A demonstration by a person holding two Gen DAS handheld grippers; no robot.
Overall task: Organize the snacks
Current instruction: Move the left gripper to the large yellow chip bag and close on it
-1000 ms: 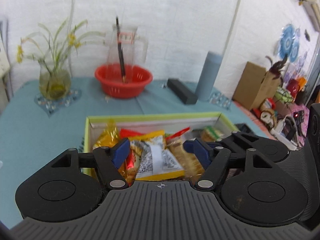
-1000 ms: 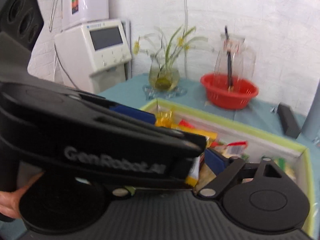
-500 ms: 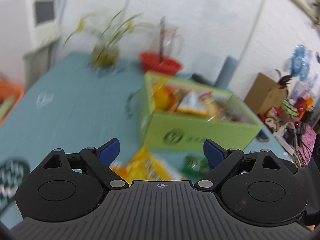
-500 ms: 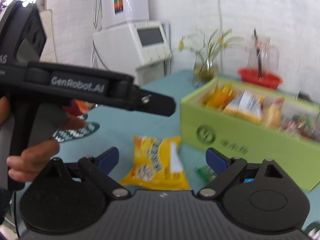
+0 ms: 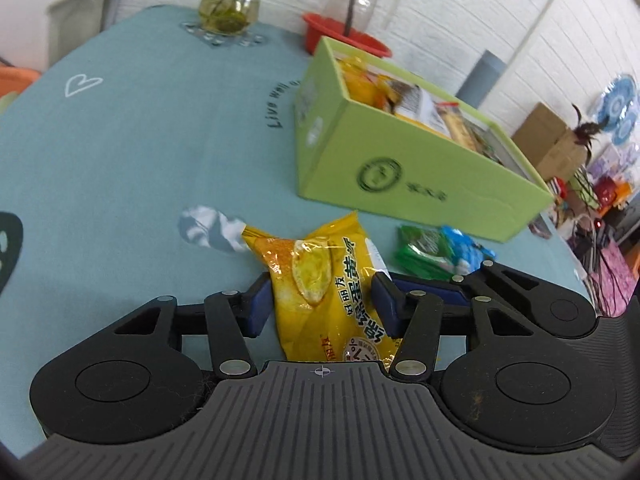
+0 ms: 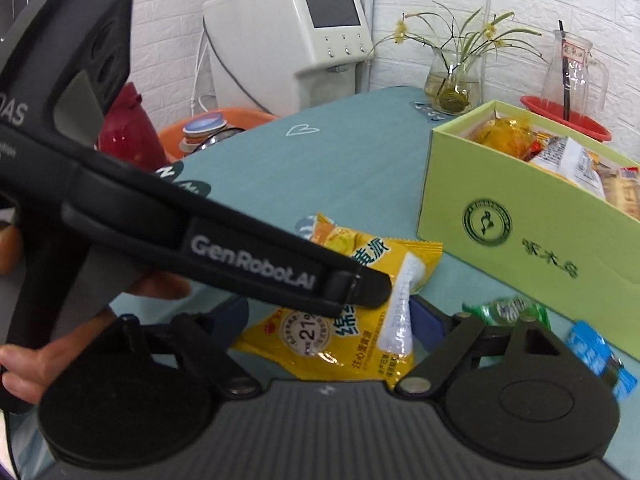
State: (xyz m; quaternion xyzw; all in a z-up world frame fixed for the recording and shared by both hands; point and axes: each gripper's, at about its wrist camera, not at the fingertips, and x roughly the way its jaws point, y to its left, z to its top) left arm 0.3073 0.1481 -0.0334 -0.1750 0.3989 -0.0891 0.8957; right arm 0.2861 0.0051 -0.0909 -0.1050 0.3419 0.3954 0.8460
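Observation:
A yellow snack bag point(image 5: 320, 280) lies on the teal tablecloth in front of a green box point(image 5: 420, 168) that holds several snacks. My left gripper point(image 5: 320, 308) is open with its blue pads either side of the bag, low over it. The bag shows in the right wrist view point(image 6: 360, 320) too, between the spread fingers of my open right gripper point(image 6: 332, 316). The left gripper's body point(image 6: 200, 240) crosses over it there. A green packet point(image 5: 424, 248) and a blue packet point(image 5: 468, 252) lie right of the bag, near the box point(image 6: 520, 220).
A glass vase with flowers point(image 5: 228, 8), a red basket point(image 5: 344, 36) with a glass jug and a grey tube point(image 5: 480, 80) stand behind the box. A white machine point(image 6: 296, 40) and an orange tub point(image 6: 216, 128) stand beyond the table's left edge.
Both grippers have pulled back from over the box and come down to the yellow bag on the table. The left gripper now straddles the bag.

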